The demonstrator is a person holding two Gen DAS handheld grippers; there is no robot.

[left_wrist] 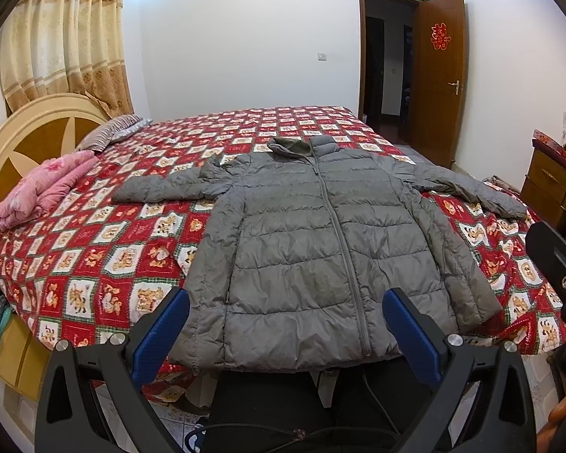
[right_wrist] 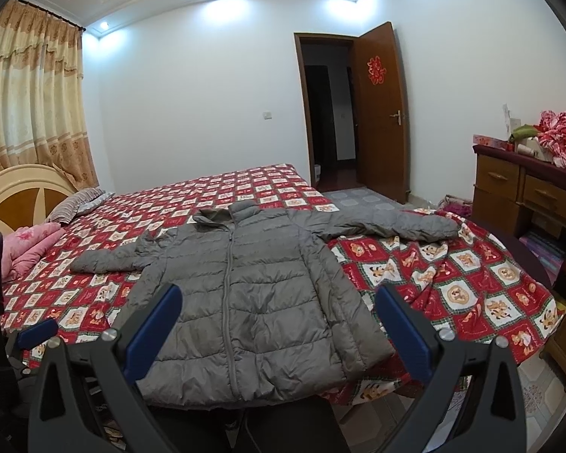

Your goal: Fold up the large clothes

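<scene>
While the grey puffer jacket [left_wrist: 313, 249] lies spread flat and zipped up on the bed [left_wrist: 105, 264], both grippers hang in the air just short of its hem, touching nothing. The jacket rests front side up on the red checked bedspread [right_wrist: 452, 287], its collar pointing toward the far wall and its hem at the near edge of the bed. Both sleeves are stretched out sideways: the left sleeve [left_wrist: 158, 190] reaches toward the headboard [left_wrist: 22, 143], and the right sleeve [right_wrist: 392, 226] reaches toward the wooden dresser [right_wrist: 509, 185].

The left gripper [left_wrist: 286, 324] has its jaws wide apart, the blue pads framing the lower part of the jacket in its own view, with nothing between them. The right gripper [right_wrist: 279, 321] likewise has its jaws wide and empty, hovering before the hem.

A folded pink blanket [left_wrist: 43, 192] sits on the bed beside the headboard, and a striped pillow [left_wrist: 113, 132] lies further along it. Behind the bed, a brown door [right_wrist: 379, 113] stands open.
</scene>
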